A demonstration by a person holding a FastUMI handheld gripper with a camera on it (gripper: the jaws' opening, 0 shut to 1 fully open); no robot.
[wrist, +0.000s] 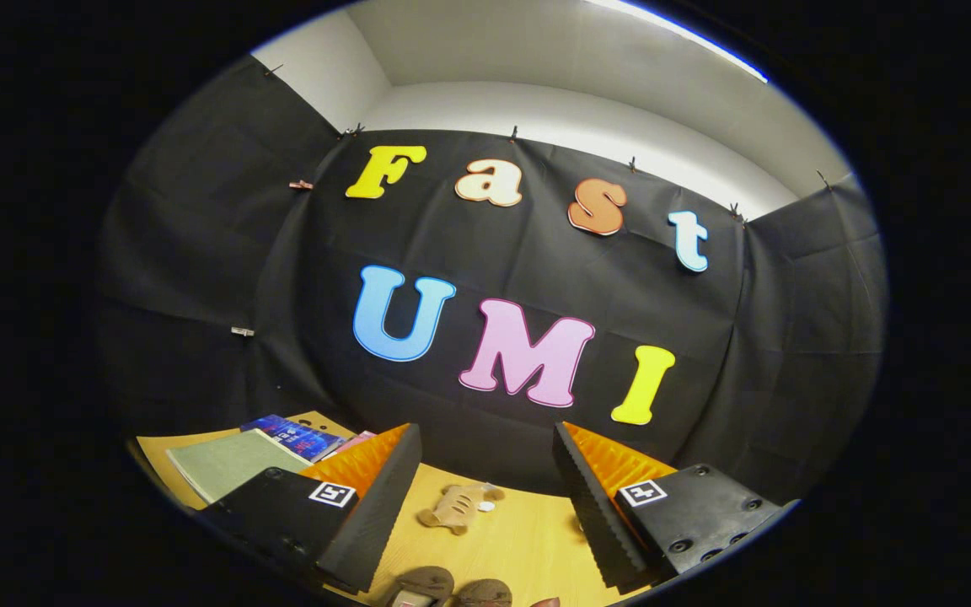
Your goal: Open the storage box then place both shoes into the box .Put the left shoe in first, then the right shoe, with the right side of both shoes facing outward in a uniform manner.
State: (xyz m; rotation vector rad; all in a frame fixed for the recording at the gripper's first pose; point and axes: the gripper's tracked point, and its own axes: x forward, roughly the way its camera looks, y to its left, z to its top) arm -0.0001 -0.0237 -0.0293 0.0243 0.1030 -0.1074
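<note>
My gripper (485,472) is held high and tilted up toward the booth wall, its two orange-backed fingers (384,497) spread wide apart with nothing between them. Below and between the fingers, on the wooden table (528,548), the brown tops of two shoes (426,583) (484,593) peek in, mostly cut off. Which shoe is left or right I cannot tell.
A small tan plush toy (458,506) lies on the table just beyond the fingers. Left of the left finger lie a grey-green book (228,464) and a blue book (296,434), with a pink one under them.
</note>
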